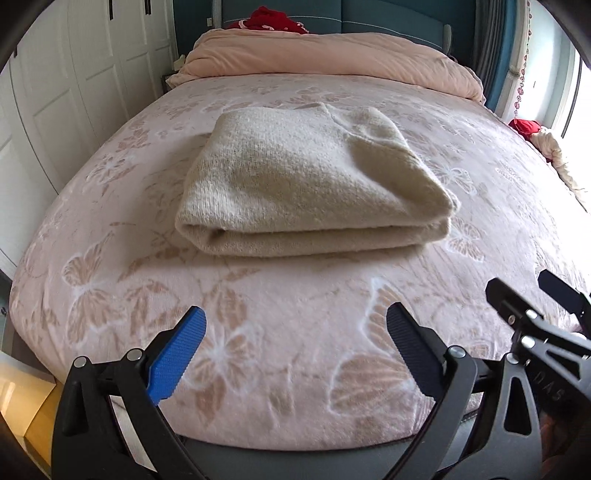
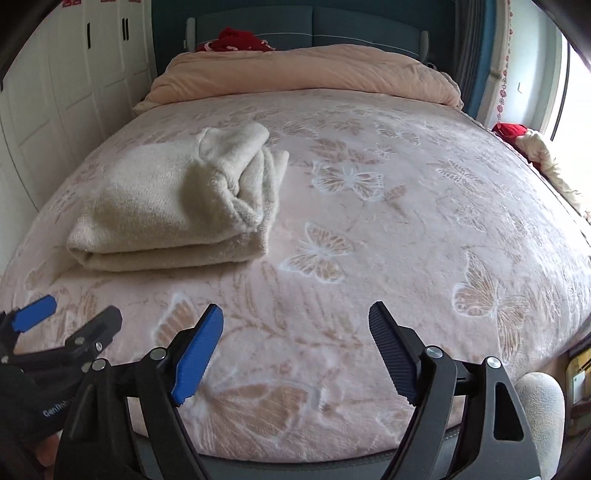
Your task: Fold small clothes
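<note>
Here's the cream sweater point(image 1: 314, 173), folded into a thick bundle and lying on the pink butterfly-print bedspread point(image 1: 295, 332), about the middle of the bed and a little toward the wardrobe side. From the left wrist camera its folded edge faces the viewer, layers stacked one over the other. From the right wrist camera the same sweater point(image 2: 173, 206) sits off to the left, with bunched, ribbed fabric gathered at its right end.

The left gripper point(image 1: 295, 332) hangs over the near part of the bedspread, both fingers spread wide with nothing between them, and it is well apart from the sweater. One finger wears a bright blue pad point(image 1: 177, 362), the other a dark one. The right gripper point(image 2: 295, 332) is in the same posture: released, fingers wide, over bare bedspread point(image 2: 406, 221) near the foot of the bed, touching no clothing.

Each gripper shows up in the other's view: the right one at the lower right edge of the left camera, the left one at the lower left edge of the right camera, so they sit side by side.

At the head of the bed lies a rolled peach duvet point(image 1: 325, 55), with something red point(image 1: 273, 18) behind it against the teal headboard point(image 1: 388, 14). White wardrobe doors point(image 1: 92, 66) line the left wall.
</note>
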Demonstrator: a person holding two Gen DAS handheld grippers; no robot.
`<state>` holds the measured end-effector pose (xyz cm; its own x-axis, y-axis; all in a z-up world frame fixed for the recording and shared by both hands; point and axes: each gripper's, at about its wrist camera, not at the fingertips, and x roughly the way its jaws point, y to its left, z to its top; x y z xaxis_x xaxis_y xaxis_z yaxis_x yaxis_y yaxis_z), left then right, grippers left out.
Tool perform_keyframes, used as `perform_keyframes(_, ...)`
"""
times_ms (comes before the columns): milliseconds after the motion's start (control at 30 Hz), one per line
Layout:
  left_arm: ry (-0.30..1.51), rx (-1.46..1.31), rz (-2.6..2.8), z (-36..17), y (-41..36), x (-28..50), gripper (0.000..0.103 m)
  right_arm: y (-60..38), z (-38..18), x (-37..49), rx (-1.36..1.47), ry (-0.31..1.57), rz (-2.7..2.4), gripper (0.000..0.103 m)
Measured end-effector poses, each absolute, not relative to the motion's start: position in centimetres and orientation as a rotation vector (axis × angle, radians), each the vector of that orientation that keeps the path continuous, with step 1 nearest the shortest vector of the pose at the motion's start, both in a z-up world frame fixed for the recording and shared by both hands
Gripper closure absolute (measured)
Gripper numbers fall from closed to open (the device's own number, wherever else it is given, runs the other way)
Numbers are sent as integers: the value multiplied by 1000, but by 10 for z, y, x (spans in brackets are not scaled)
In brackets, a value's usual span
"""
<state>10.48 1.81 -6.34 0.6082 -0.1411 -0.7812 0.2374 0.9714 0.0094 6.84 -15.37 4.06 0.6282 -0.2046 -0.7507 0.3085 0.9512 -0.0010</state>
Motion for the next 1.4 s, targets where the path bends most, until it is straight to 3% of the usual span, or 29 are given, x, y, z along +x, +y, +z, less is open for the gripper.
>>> perform_keyframes(267, 842, 149, -173, -50, 20, 89, 7, -149, 54, 61, 137, 807, -272, 19)
perform_keyframes(1400, 784, 159, -153, -35, 18, 64, 7, -139, 62, 24, 100, 783, -248, 19)
